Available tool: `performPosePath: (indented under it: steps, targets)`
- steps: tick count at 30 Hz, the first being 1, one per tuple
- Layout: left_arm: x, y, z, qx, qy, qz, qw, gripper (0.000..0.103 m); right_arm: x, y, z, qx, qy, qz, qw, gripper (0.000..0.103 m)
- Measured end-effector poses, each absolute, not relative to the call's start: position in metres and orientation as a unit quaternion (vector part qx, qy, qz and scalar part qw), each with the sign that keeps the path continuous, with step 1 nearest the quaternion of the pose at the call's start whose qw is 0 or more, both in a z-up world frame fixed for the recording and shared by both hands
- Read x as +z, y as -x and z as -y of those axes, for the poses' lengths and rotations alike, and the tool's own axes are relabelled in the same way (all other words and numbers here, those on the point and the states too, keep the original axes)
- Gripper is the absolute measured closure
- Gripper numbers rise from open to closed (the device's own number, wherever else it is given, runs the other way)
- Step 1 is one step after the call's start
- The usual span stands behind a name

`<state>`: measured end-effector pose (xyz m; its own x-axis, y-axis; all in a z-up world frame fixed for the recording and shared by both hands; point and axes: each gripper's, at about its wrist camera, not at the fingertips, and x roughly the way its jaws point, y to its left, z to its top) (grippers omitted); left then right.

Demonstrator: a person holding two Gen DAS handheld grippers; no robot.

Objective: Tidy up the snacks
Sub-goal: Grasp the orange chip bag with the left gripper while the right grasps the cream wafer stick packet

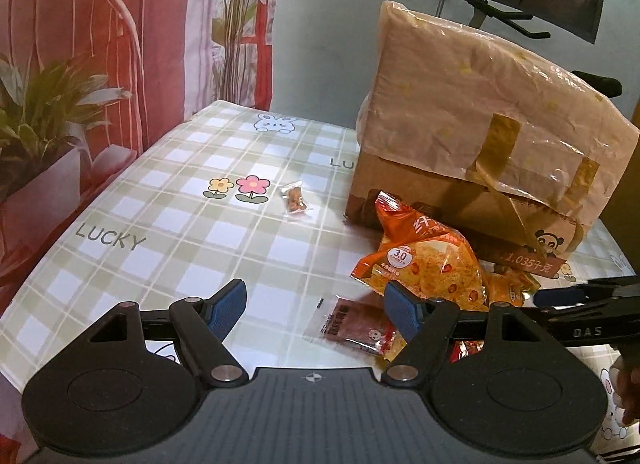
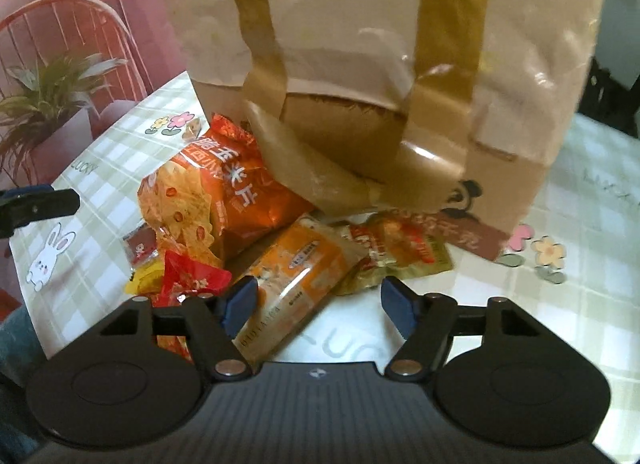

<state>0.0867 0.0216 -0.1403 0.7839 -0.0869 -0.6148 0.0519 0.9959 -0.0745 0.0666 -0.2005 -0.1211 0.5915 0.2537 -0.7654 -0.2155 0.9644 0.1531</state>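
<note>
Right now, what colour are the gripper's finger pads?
Blue pads on black arms, clearest in the left wrist view.

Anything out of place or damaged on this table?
Yes. The cardboard box has peeling tape and loose wrap. One small clear snack packet lies apart from the snack pile, alone beside the flower print.

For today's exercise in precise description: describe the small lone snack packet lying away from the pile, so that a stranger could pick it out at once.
Start at the big taped cardboard box on the checked tablecloth. Left of the box, right beside the printed pink flower, lies a tiny clear packet with brown contents. Unlike the orange and red bags heaped before the box, it lies alone and is see-through.
</note>
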Motion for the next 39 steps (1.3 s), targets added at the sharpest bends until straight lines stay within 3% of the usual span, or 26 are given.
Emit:
performPosePath:
  steps: [15,20,33,36,39]
  targets:
    - [-0.154,-0.086,-0.026,-0.037,0.042,-0.349,0.936,0.026,-0.137,-0.069,0.169,0.152,0.048,-0.442,0.883,0.033]
    - [-0.157,-0.088,-0.026,-0.038,0.045,-0.353,0.934,0.026,-0.135,-0.061,0.190,0.143,0.027,-0.446,0.883,0.043]
    - [-0.169,-0.089,-0.023,-0.053,0.057,-0.365,0.928,0.027,-0.144,-0.060,0.175,0.170,0.068,-0.404,0.896,0.051]
    - [-0.167,-0.096,-0.020,-0.062,0.057,-0.357,0.930,0.026,-0.144,-0.056,0.181,0.170,0.059,-0.393,0.902,0.060]
    - [-0.160,-0.108,-0.009,-0.085,0.053,-0.343,0.934,0.024,-0.144,-0.054,0.188,0.171,0.046,-0.391,0.903,0.062]
